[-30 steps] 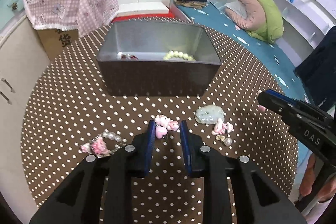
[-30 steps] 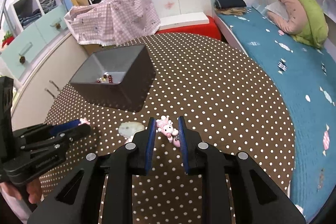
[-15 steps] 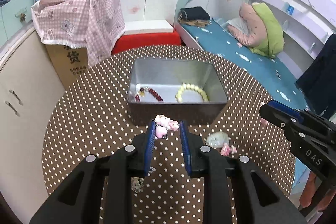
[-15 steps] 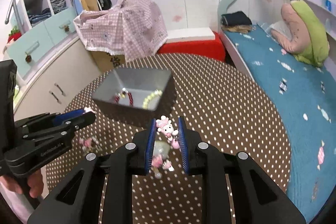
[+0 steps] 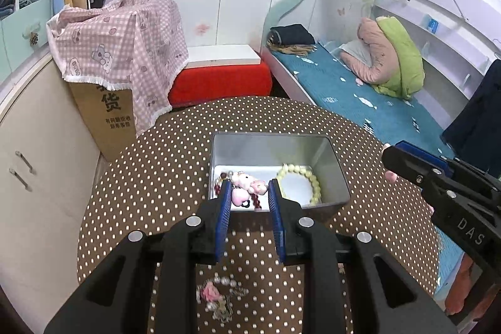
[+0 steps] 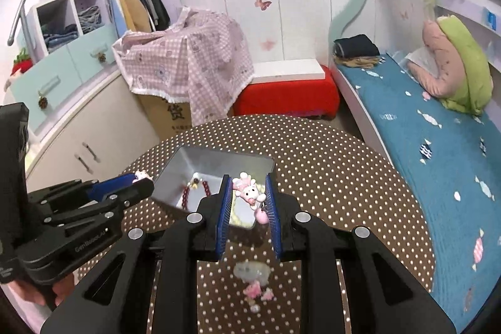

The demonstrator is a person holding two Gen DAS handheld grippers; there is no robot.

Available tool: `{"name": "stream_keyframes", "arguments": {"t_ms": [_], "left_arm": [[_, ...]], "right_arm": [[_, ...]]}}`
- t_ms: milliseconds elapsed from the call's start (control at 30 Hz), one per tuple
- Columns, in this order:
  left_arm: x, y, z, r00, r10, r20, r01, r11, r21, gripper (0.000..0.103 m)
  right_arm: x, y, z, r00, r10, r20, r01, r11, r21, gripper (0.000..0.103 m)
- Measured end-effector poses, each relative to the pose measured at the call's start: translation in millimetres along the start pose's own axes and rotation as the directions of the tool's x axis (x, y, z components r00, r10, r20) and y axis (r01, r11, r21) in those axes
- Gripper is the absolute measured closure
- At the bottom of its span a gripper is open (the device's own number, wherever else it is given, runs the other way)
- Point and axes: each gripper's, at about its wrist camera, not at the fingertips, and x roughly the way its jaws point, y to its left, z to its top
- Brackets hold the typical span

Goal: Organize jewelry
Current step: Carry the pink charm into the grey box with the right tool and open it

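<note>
Now each hand-held gripper pinches a pink charm: the left (image 5: 249,193) holds its charm (image 5: 245,187) over the tin's (image 5: 339,177) near edge, the right (image 6: 247,194) holds its charm (image 6: 250,193) above the tin's right side. Both drops lie straight down, the left nearer.

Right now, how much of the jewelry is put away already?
Done: a cream bead bracelet and a red bead bracelet lie in the metal box. In hand: each gripper holds a pink charm. Left: a pink piece and a pale green pendant on the table.
</note>
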Motion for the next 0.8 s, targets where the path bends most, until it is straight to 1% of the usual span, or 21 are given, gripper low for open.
{"name": "stream_keyframes", "arguments": {"t_ms": [200,367,533,700,733,767,800], "left_arm": [[19,-3,13,1.000,0.006,-0.014,-0.006,1.000,0.013,0.081],[40,-3,21,0.999,0.010,-0.044,-0.009,1.000,0.022,0.081],[57,-2,24,0.997,-0.010,-0.076,0.011,1.000,0.019,0.081],[64,9,29,0.996,-0.038,-0.086,0.036,0.999,-0.021,0.079],[64,10,30,0.996,-0.030,-0.084,0.028,0.999,-0.022,0.079],[64,12,32,0.996,-0.022,-0.082,0.020,1.000,-0.020,0.075],[64,13,32,0.997,-0.014,-0.082,0.012,1.000,-0.019,0.058]], "right_arm": [[21,1,12,0.999,0.024,-0.022,-0.024,1.000,-0.002,0.081],[46,-4,20,0.996,0.062,-0.070,-0.062,0.998,0.008,0.081],[62,-5,23,0.991,0.090,-0.102,-0.089,0.996,0.006,0.081],[66,-7,26,0.990,0.108,-0.091,-0.106,0.994,0.021,0.079],[66,-8,27,0.991,0.104,-0.089,-0.102,0.994,0.026,0.072],[65,-9,28,0.992,0.097,-0.084,-0.095,0.995,0.031,0.049],[64,-11,29,0.993,0.086,-0.075,-0.084,0.996,0.037,0.037]]}}
